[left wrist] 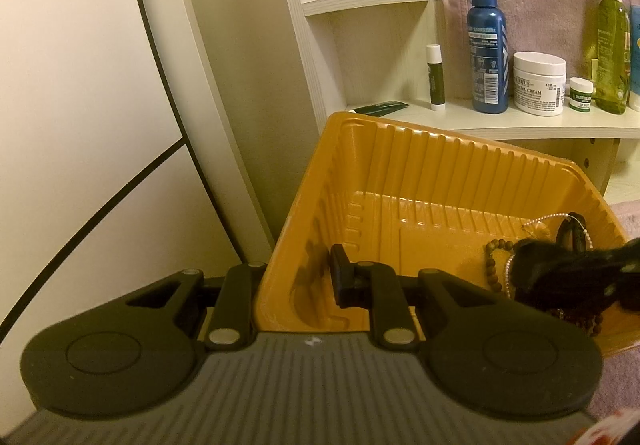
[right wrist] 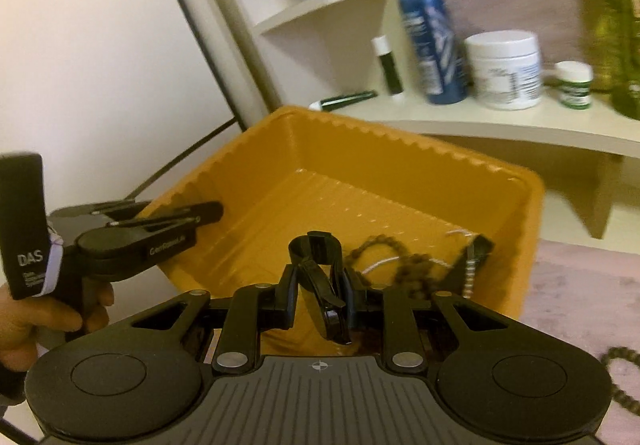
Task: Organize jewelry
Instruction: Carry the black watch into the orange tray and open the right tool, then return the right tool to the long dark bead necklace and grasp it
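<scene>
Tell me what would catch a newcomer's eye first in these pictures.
The orange tray fills the middle, tilted up, with the left gripper clamped on its near wall. The right gripper holds a black hair clip over it, above beaded bracelets lying in the tray's corner. Behind, a shelf carries a blue spray bottle and a white cream jar.

A blue spray bottle (left wrist: 487, 41) is stood on the shelf (left wrist: 500, 121), with a white cream jar (left wrist: 539, 83) just beside it at 3 o'clock and a lip balm stick (left wrist: 436, 78) at 9 o'clock.
</scene>
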A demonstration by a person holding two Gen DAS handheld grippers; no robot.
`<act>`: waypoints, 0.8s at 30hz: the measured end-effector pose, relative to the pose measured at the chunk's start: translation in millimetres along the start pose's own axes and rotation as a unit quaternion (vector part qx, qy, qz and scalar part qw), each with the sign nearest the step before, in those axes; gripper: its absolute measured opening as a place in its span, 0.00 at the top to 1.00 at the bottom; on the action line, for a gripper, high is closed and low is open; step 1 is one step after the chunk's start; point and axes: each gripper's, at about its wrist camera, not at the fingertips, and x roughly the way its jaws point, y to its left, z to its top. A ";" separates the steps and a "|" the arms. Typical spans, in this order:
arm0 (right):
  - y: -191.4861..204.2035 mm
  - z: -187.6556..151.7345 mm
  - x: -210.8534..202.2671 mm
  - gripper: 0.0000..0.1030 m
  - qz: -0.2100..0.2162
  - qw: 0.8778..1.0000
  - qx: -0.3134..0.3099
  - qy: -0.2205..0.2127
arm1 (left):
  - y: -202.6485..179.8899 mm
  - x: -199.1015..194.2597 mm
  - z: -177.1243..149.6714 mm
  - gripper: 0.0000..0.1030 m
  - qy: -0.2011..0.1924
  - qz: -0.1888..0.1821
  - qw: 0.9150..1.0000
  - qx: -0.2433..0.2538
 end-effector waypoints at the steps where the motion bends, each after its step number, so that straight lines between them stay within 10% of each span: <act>1: 2.7 -0.6 5.0 0.77 -0.001 1.000 -0.004 0.004 | -0.2 0.0 0.0 0.82 0.000 0.000 1.000 0.000; 24: 16.0 2.6 7.2 0.54 -0.050 0.998 -0.030 0.004 | -0.6 -2.1 -3.4 0.82 0.002 0.000 1.000 -0.006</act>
